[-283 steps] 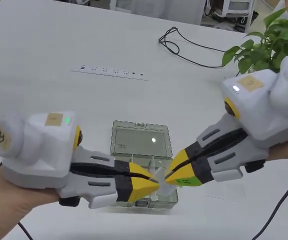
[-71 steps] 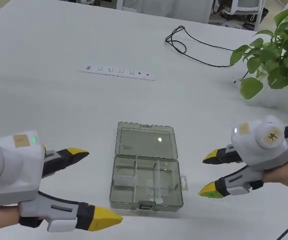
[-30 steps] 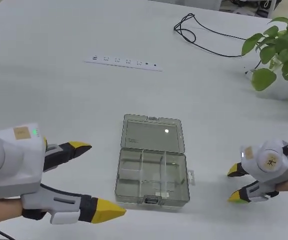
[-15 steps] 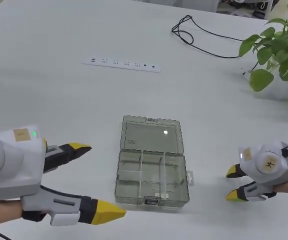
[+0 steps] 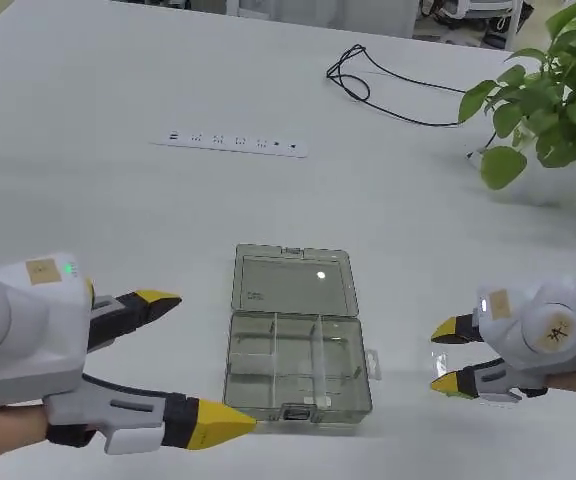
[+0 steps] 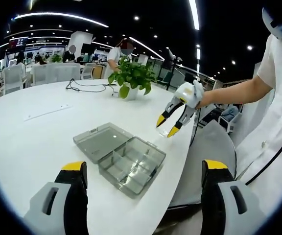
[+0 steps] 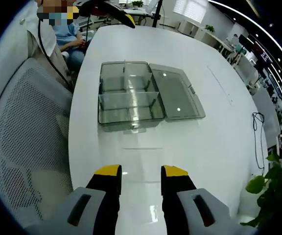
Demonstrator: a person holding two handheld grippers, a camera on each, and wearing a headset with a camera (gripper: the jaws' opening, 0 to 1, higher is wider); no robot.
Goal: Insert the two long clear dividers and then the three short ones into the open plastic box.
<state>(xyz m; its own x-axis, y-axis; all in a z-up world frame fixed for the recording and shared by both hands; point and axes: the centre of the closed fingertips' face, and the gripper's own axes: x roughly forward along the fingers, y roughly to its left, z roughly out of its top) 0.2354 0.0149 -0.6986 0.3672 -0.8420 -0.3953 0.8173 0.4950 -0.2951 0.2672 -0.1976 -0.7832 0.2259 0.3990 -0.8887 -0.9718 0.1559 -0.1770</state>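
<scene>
Near the front edge of the white bench, between my two grippers, sat the clear grey plastic box, touched by neither. Its flat lid lay thrown back toward the far edge and its latch faced me, so the open box ran front to back, while the tray alone was longer from side to side. Through the see-through walls I could make out thin partition lines, some front to back and some crosswise, but the clear dividers blurred into glare and I could not count them or tell long from short.

My left gripper hung off the box's left side with its yellow-tipped jaws spread wide and empty, the nearer tip close to the front left corner. My right gripper was well off to the right, jaws parted more narrowly, empty, their roots hidden behind its white body.

Toward the far edge lay a white power strip and a black cable; a green potted plant was cut off at the right.
</scene>
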